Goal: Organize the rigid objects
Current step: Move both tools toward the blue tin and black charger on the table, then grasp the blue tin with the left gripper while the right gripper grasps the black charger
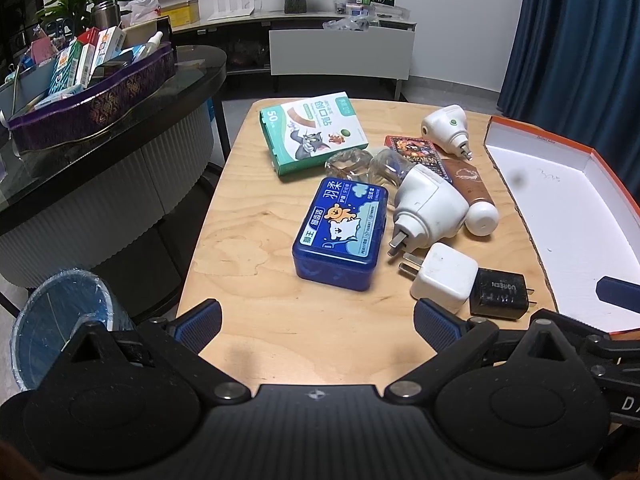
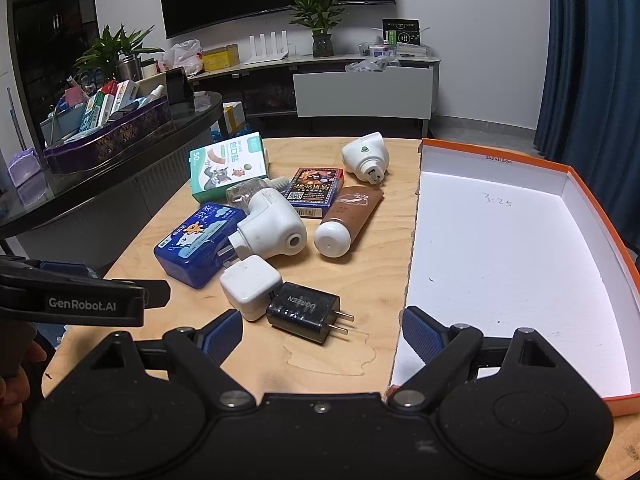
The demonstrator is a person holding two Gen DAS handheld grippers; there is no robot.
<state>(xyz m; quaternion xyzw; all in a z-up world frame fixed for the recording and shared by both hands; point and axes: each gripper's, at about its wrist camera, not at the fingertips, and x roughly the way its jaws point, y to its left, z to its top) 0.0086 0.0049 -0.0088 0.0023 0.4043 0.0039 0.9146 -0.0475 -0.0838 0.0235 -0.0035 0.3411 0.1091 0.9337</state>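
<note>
Both grippers hung nearest the lens, low over the front edge of the wooden table (image 1: 256,320): the left gripper (image 1: 318,322) and the right gripper (image 2: 322,332) each had their blue-padded jaws spread wide, with nothing between them.

Largest on the table was the orange-rimmed box lid (image 2: 500,256), white inside and holding nothing, which served as the landmark. All the loose items lay to its left. Well to its left sat the green plaster box (image 1: 314,134) at the far side and the blue plastic case (image 1: 340,236) nearer the front. Between the case and the lid lay a white plug-in device (image 1: 430,208) with a clear bottle behind it, and the brown tube (image 2: 348,218) with its white cap just left of the lid's wall. Beyond the tube were a card pack (image 2: 316,190) and a second white plug-in (image 2: 366,156). Smallest and closest to the front, the white charger (image 2: 250,284) touched the black charger (image 2: 302,310), near the lid's front corner.

Nothing seemed sorted yet. Judging by reach, the black charger looked the natural first pick for the right gripper: close across its flat sides, clear of the prongs, lift it off its white neighbour without dragging that along, then set it down flat inside the lid, against a wall to save room.
</note>
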